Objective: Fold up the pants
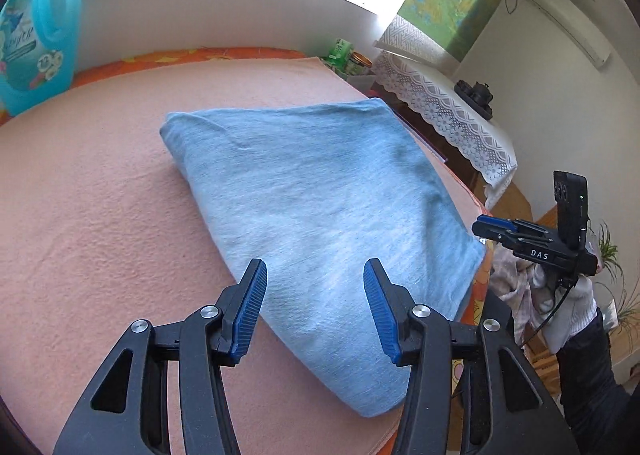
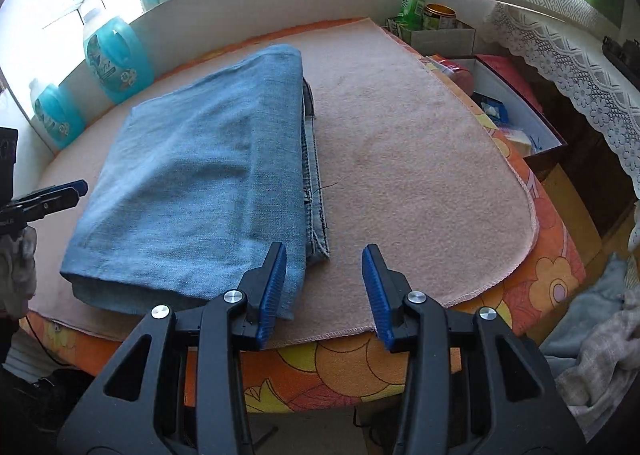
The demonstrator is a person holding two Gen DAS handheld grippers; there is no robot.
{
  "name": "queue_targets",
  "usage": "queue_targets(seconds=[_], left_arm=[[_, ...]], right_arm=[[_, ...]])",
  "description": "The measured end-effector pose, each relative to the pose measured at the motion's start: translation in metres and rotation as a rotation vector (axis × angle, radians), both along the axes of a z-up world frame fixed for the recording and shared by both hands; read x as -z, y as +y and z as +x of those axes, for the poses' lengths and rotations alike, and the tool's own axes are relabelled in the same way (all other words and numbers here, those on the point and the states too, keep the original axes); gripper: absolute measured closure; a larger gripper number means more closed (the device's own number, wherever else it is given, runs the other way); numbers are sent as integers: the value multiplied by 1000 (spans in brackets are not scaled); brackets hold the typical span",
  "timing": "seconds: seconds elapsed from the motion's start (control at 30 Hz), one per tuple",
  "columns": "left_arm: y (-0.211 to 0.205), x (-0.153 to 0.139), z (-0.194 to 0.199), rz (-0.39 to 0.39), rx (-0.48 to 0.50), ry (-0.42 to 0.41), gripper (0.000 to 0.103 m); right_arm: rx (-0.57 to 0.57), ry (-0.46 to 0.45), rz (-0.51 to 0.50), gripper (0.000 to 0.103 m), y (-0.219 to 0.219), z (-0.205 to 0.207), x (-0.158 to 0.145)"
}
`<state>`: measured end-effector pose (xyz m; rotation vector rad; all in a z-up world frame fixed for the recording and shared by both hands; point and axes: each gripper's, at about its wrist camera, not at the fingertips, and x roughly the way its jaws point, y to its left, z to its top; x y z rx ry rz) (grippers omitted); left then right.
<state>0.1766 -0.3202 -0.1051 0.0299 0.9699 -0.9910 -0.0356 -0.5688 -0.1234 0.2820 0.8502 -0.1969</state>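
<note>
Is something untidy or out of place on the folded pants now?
Mostly neat. In the right wrist view the folded pants lie flat on the pink towel, but a lower layer with its stitched hem sticks out along the right edge, with a loose thread beside it. Both tools are open and clear of the pants.

Your left wrist camera looks steeply down, close over the folded pants (image 1: 320, 215) from their near corner; your right wrist camera faces them from the table's front edge. Both share the pink mat (image 2: 420, 175).
</note>
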Motion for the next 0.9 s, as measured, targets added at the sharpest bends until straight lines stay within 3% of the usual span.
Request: queue_targets(seconds=[0.17,0.3,0.47,0.57,0.7,0.83,0.9], left_arm=[[8,8,-5,-5,-25,25,44],[5,19,-19,36,-7,18,44],[5,34,-34,71,18,16,44],[9,34,-30,50,8,44,43],[15,30,-9,4,-60,85,43],[15,29,14,-15,-109,123,43],[15,28,24,-24,-136,127,43]], right_arm=[[-43,-67,29,61,14,14,-21],[-143,-65,-43,61,56,32,-26],[-173,-58,-82,61,65,60,-18],[-188,7,-117,61,65,78,-8],[-169,23,-118,60,53,90,-9],[-129,42,-143,41,31,100,-13],[-125,59,-112,41,17,108,-11]])
